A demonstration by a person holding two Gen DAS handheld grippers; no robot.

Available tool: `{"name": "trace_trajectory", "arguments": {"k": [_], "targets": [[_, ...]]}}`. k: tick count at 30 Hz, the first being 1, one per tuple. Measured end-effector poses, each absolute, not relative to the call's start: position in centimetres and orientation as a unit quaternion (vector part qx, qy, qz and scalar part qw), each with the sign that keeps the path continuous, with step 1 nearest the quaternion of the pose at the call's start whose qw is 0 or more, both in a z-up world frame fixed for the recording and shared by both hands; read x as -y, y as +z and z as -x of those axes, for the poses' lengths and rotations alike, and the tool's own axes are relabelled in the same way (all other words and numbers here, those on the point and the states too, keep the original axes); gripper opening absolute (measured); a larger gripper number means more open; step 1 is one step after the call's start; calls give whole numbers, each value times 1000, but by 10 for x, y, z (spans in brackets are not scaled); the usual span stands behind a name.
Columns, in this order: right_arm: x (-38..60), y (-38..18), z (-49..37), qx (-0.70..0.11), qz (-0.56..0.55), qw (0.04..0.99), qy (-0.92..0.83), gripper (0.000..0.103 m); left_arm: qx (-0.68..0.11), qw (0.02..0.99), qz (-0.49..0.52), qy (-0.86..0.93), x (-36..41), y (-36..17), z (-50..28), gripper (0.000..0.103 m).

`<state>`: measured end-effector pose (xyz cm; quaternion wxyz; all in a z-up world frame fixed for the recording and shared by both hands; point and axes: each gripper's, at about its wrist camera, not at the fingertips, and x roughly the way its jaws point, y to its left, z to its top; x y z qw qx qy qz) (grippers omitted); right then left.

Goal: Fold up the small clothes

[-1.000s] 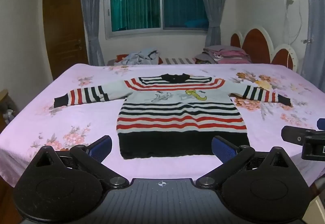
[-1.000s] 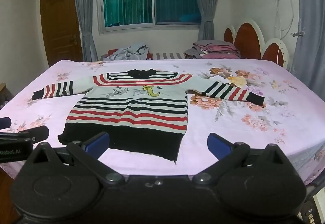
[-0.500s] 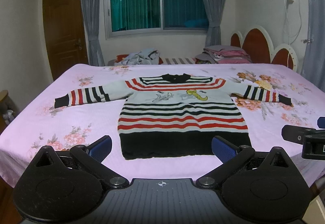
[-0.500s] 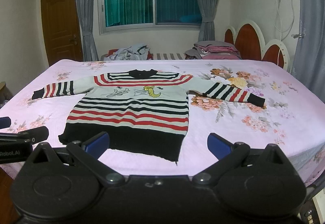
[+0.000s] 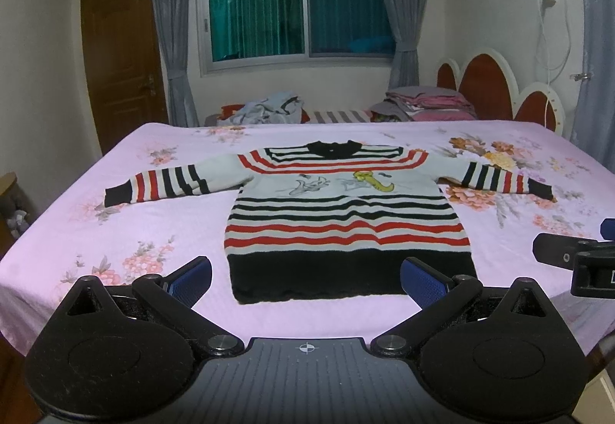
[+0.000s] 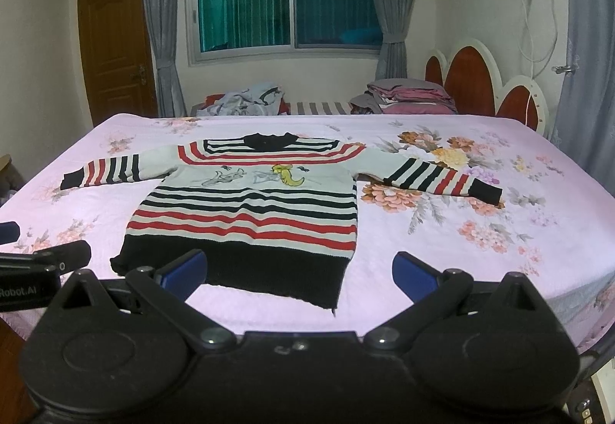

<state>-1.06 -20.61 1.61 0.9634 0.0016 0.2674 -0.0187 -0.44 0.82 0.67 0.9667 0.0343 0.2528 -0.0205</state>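
Sweater (image 5: 348, 216) is what we have before us, though we start with what carries it: the bed (image 5: 115, 216), covered in a pink floral sheet, fills most of both views. At its far edge we see a heap of clothes (image 5: 269, 108) toward the left and a folded stack (image 5: 426, 102) toward the right corner, close to the headboard (image 5: 496, 89). Behind them stand a window (image 5: 296, 1) with grey curtains (image 5: 169, 28) and a brown door (image 5: 123, 55) on the left wall.

We see the sweater lying flat and face up in the middle of the bed, collar toward the far edge, black hem close to the near edge. Both sleeves are spread straight out to the sides, one toward the left edge, one toward the right. Its body is banded in red, black and pale stripes, with a small cartoon print across the chest.

We hold the left gripper (image 5: 305, 280) over the near edge, its blue-padded fingers (image 5: 190, 278) wide apart, the hem showing between them without touching. Our right gripper (image 6: 300, 272) hangs likewise over the near edge, to the right, fingers (image 6: 415, 276) spread wide with nothing between them but the hem's right corner beyond. Each gripper shows at the edge of the other's view.
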Motion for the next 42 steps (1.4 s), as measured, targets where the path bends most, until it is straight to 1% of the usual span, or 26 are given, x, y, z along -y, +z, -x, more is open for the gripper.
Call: {"name": "trace_trajectory", "arguments": {"k": [42], "targets": [[204, 16, 15, -268, 0, 963, -18, 103, -252, 967, -34, -15, -7, 7, 10, 103]]}}
